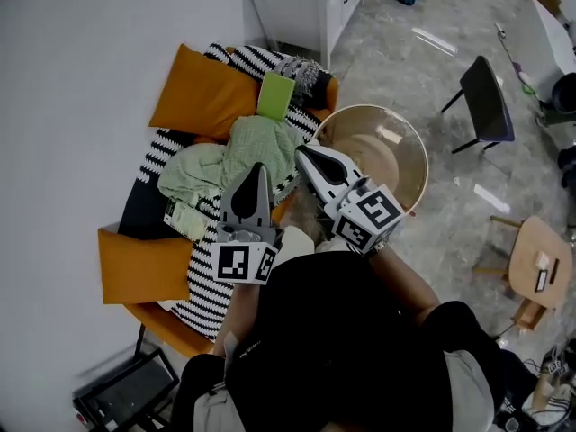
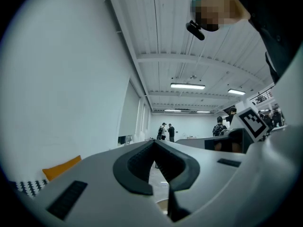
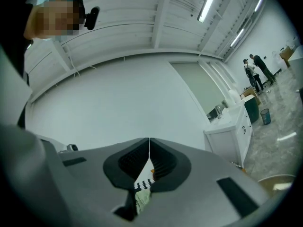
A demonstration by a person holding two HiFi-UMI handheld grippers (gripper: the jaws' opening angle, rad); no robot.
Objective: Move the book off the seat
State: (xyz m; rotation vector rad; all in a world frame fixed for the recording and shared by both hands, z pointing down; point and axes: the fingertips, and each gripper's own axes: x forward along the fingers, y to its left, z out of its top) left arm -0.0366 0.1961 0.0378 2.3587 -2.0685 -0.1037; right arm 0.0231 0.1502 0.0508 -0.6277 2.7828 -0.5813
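I'm holding both grippers above the seat (image 1: 155, 320), nothing gripped yet. The left gripper (image 1: 259, 171) is sitting with its jaws pressed together and empty. The right gripper (image 1: 302, 152) is the same, jaws together with nothing between them.

I'm taking the book (image 1: 274, 94) to be the lime-green slab. It's lying at the far side of the seat, just beside the orange cushion (image 1: 200, 93), beyond the heap of pale green cloth (image 1: 252, 147). Both gripper tips are pointing that way but hanging over the cloth, well short of it.

The step I'm judging to be in hand is reaching and grabbing. I'm planning to open the jaws before arriving, not at the book. The right gripper looks nearer, so one gripper should do. I'm aiming to come in over the cloth, straddle the book's near edge across its thickness and pinch deep, since it's probably resting tilted on soft stuff and could slide. I'm also watching not to snag the cloth or the striped blanket (image 1: 209, 288). The round wooden stand (image 1: 407, 142) just beside the seat looks the handiest drop spot.
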